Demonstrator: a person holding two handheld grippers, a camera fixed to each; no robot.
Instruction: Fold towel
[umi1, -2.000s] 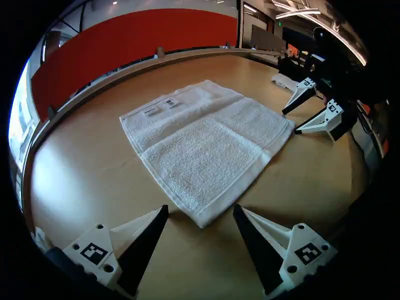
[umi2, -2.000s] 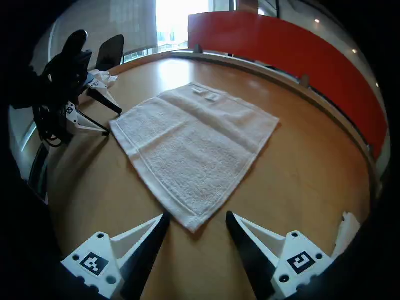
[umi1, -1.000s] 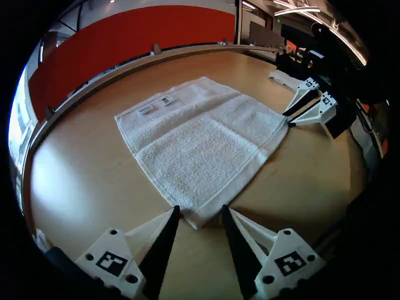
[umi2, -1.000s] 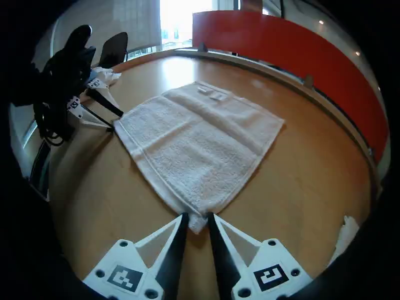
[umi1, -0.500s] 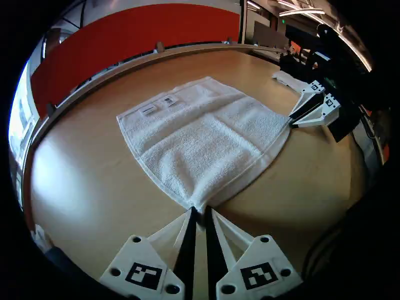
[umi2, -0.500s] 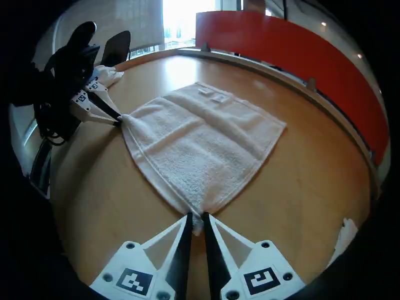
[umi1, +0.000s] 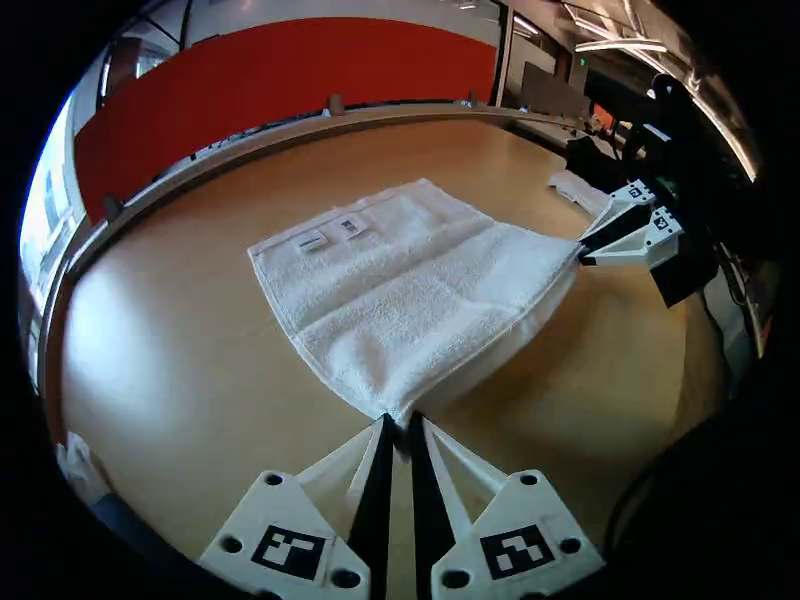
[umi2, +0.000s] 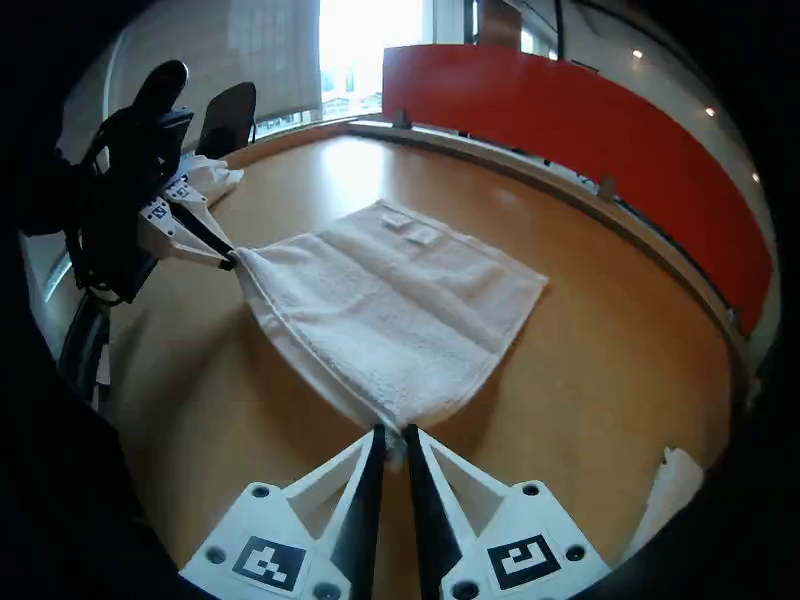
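White terry towel (umi1: 410, 290) lies spread on the wooden bench (umi1: 180, 330), with two neighbouring corners raised off the wood. The left gripper (umi1: 398, 440) has its jaws clenched on one corner, the cloth pinched right at their tips. Ahead of those jaws the towel slopes down to its far edge, which rests flat on the bench and carries two small tags (umi1: 330, 235). Off to the right and farther out from the same jaws, the right gripper (umi1: 585, 250) grips the next corner. The right gripper view shows its jaws pressed together on the cloth in the same way. The hem between the two held corners hangs clear of the bench in a shallow sag, with shadow beneath it. Just past the right gripper lies a crumpled white cloth (umi1: 575, 188). A red panel (umi1: 290, 70) runs along the bench's far rim, well beyond both pairs of jaws.
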